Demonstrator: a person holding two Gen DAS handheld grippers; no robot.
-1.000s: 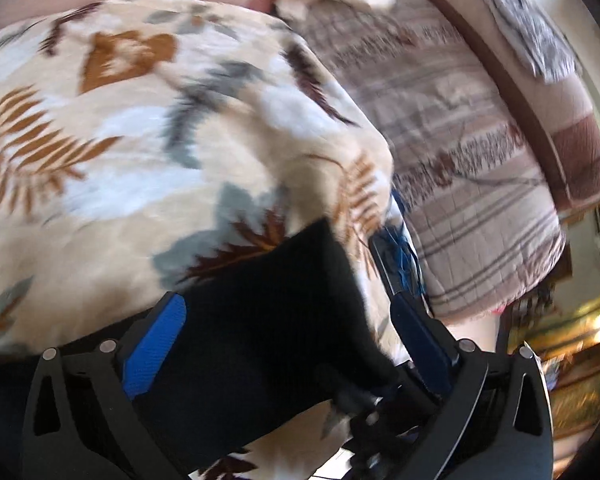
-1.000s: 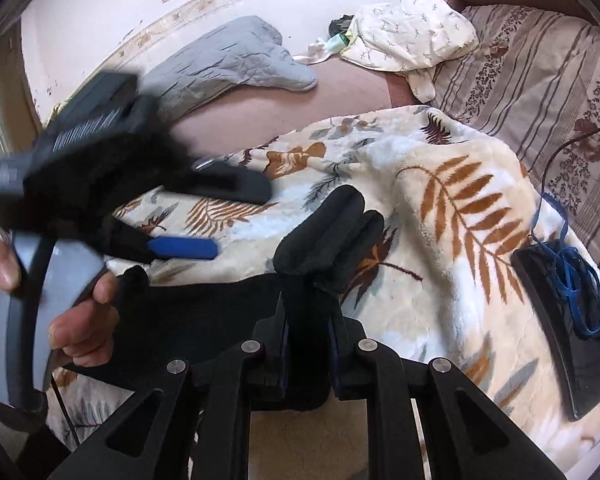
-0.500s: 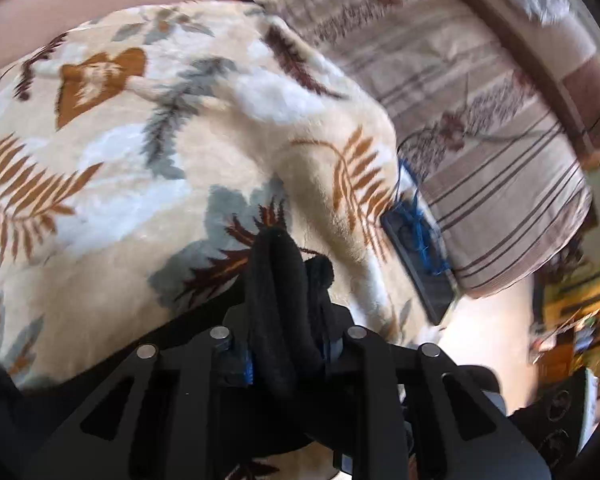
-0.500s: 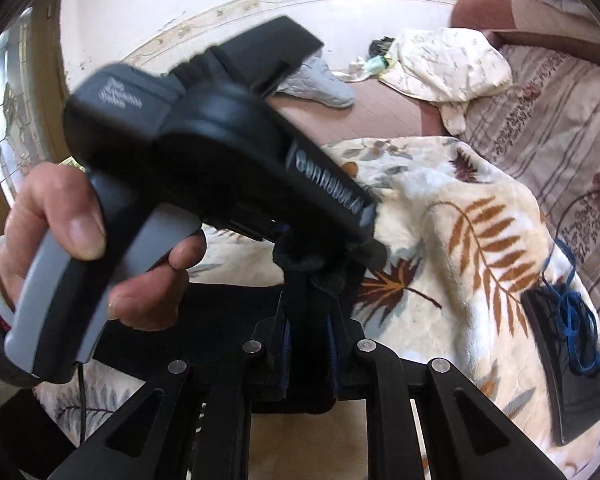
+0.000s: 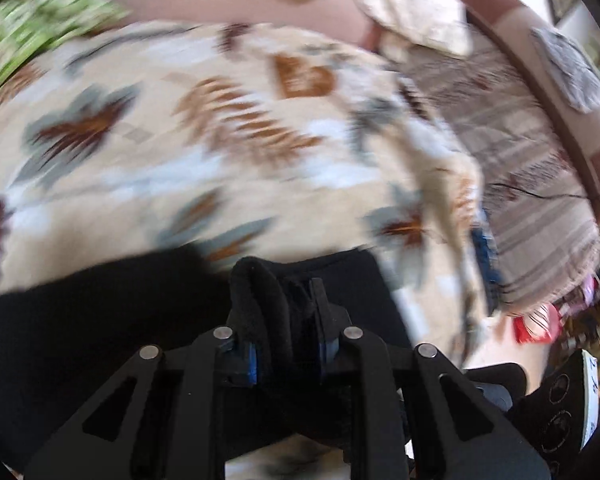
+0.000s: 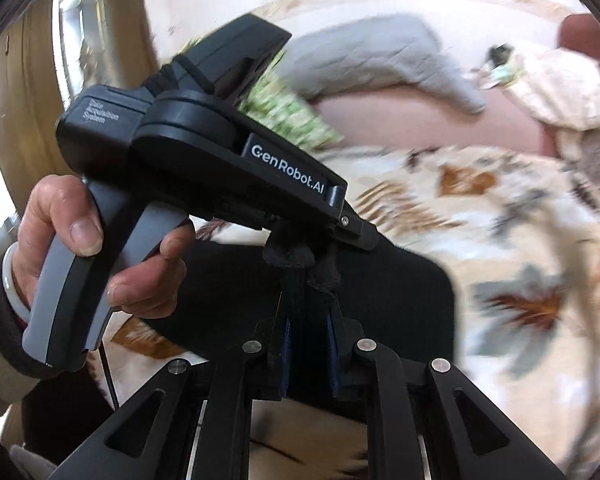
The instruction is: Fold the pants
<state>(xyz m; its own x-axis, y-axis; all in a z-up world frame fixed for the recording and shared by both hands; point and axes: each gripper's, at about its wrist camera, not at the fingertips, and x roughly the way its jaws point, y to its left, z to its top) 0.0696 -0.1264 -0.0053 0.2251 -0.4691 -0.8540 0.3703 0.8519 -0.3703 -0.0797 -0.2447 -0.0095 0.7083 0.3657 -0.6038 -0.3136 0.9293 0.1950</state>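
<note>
Looks like we're mid-fold, not near done: the black pants (image 6: 380,292) lie partly on the leaf blanket (image 5: 220,140) over the bed, one end lifted, nothing like a tidy stack yet. Left tongs (image 5: 285,320) have just clamped down on a bunched edge of the fabric. Right tongs (image 6: 308,320) are squeezed tight on another bunch, right beside the left ones.

Left gripper (image 6: 300,248) crowds right gripper (image 6: 306,332) w/ no gap; leaf-print blanket (image 6: 500,248) beyond lies open.
</note>
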